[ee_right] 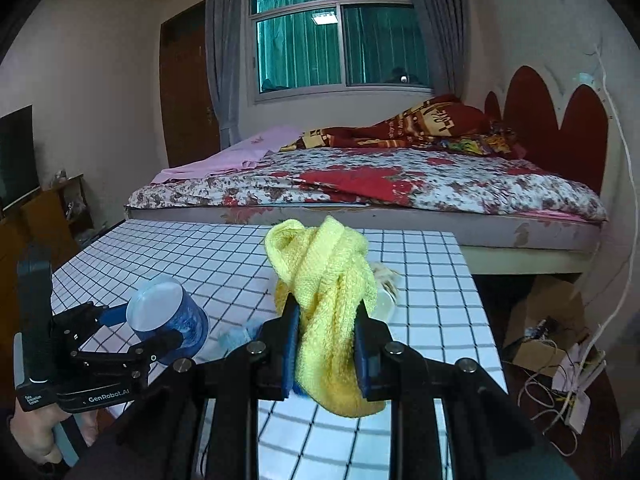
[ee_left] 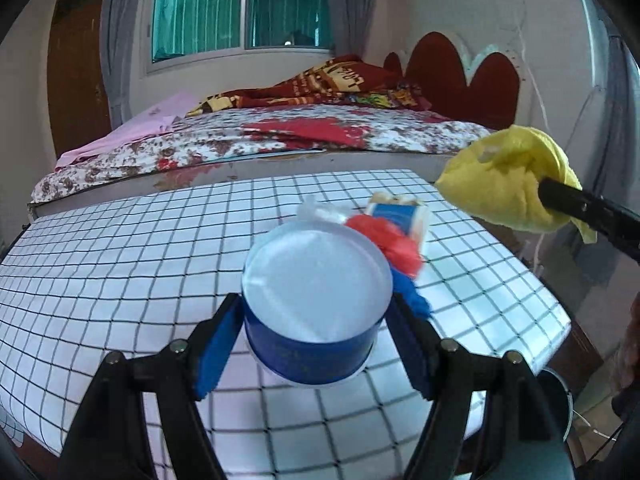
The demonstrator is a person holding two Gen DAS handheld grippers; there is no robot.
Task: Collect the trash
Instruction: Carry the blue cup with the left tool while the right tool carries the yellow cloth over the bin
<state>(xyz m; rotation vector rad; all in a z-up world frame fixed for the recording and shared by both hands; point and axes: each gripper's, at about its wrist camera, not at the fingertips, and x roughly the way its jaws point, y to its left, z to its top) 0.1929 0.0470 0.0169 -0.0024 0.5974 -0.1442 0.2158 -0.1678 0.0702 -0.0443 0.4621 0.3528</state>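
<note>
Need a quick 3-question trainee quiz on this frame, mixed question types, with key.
1. True or false: the left gripper is clamped on a blue cup held upside down, white base showing.
2. What does the right gripper hold? A) red bag B) yellow cloth C) carton
3. Name the surface under both grippers.

Key:
1. True.
2. B, the yellow cloth.
3. The table with the black-and-white grid cover; crumpled red, blue and white trash lies on it behind the cup.
</note>
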